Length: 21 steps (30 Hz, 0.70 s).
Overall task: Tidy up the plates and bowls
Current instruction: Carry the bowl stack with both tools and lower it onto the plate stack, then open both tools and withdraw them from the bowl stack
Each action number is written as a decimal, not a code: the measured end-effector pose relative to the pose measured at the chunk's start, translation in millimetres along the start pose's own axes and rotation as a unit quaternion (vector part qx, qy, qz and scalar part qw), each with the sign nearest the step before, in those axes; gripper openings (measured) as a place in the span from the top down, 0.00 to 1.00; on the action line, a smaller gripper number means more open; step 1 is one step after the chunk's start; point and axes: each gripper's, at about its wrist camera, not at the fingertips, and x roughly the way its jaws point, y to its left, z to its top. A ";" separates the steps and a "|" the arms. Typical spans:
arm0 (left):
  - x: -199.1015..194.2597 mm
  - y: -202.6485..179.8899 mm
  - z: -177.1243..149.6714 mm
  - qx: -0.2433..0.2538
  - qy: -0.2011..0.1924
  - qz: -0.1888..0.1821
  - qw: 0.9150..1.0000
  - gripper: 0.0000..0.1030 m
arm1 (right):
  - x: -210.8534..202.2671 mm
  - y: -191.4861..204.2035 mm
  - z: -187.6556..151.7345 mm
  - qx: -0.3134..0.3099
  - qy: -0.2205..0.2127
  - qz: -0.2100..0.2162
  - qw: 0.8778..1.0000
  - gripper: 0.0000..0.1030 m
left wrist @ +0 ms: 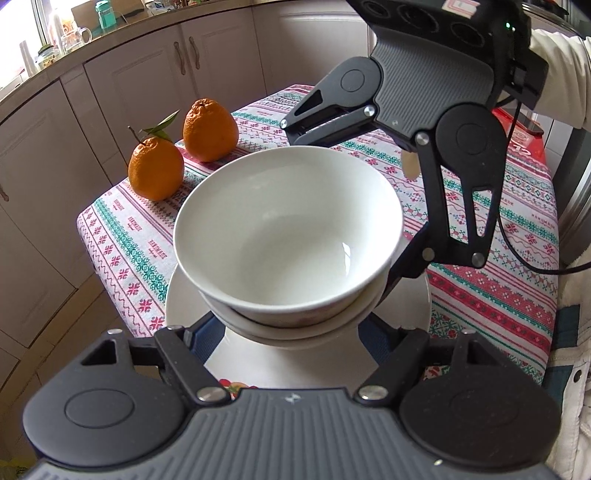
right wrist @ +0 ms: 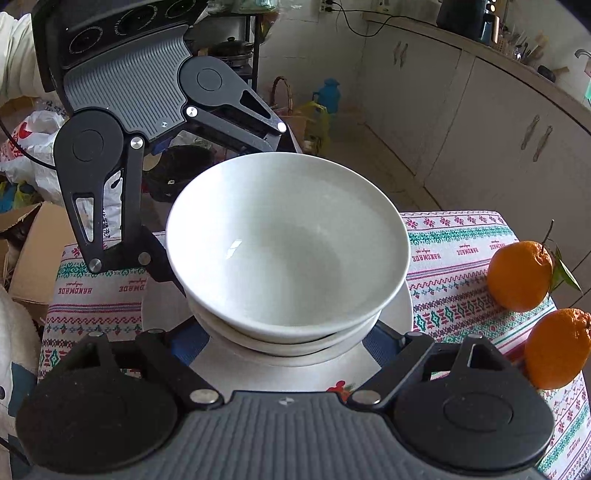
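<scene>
Stack of white bowls point(left wrist: 288, 236) sits on a plate point(left wrist: 258, 362) on the bench point(left wrist: 498, 295). Left tongs point(left wrist: 291, 328) and right tongs point(right wrist: 291, 332) reach in from opposite sides, fingers flanking the lower bowls; grip hidden, cannot tell. Two oranges point(left wrist: 184, 147) lie beyond the left tongs.

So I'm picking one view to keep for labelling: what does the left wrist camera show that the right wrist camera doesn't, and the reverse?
Left wrist only: the right tongs reaching in from across the bowls, a red box behind them, and jars on the counter.

Right wrist only: the left tongs opposite, a cardboard box, plastic bags and a blue jug on the floor.

Both: the stacked white bowls on a plate, two oranges and the patterned tablecloth.
</scene>
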 end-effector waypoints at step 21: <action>-81.7 -77.9 -28.9 -0.139 -0.125 0.182 0.965 0.01 | -79.3 83.5 -24.2 0.081 -0.032 -0.195 0.977 0.00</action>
